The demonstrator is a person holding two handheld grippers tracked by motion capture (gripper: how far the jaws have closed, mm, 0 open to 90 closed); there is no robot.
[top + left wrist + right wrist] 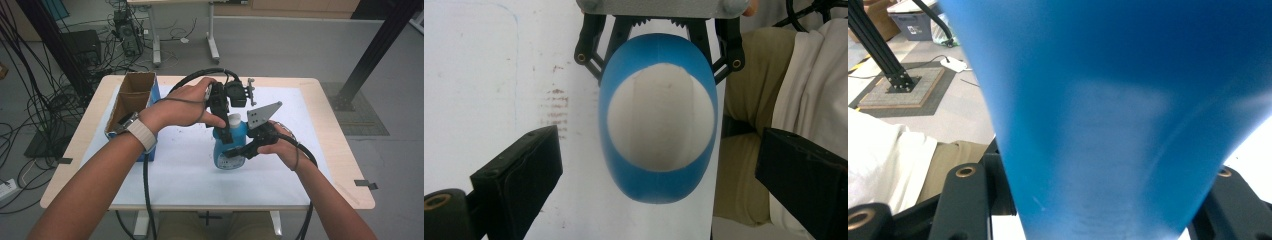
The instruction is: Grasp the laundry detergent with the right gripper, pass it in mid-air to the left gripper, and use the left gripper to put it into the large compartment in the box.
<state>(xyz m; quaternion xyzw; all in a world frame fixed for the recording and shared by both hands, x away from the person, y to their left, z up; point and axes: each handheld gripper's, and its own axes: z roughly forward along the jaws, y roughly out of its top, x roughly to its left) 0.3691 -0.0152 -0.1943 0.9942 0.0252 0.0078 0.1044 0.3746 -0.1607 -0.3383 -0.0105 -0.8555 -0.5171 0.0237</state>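
1. While the right gripper [235, 150] clamps the blue bottle [231, 147] low on its body, just right of the middle of the high view, the bottle stands on the white mat [175, 170]. In the right gripper view the blue wall [1108, 125] sits tight between the two black jaws, which are as closed as the bottle allows.

2. The left gripper [225, 125] comes down from above, over the bottle's white cap [234, 119]. In the left gripper view the bottle [659, 120] shows end-on at the centre of the frame, and the jaws stand wide to lower left and lower right, clear of it and holding nothing.

3. The step in hand looks like taking hold of the top, probably to work the cap; that is a judgement from the pose.

4. To do it well, the person should keep the right grip firm and the bottle upright, so that it does not twist or tip on the mat.

5. The left jaws should be centred on the cap before closing, square to it, because a grip on the sloping shoulder would likely slide off.

6. The cardboard box [132, 97] at the left of the high view stands well apart and is no obstacle.
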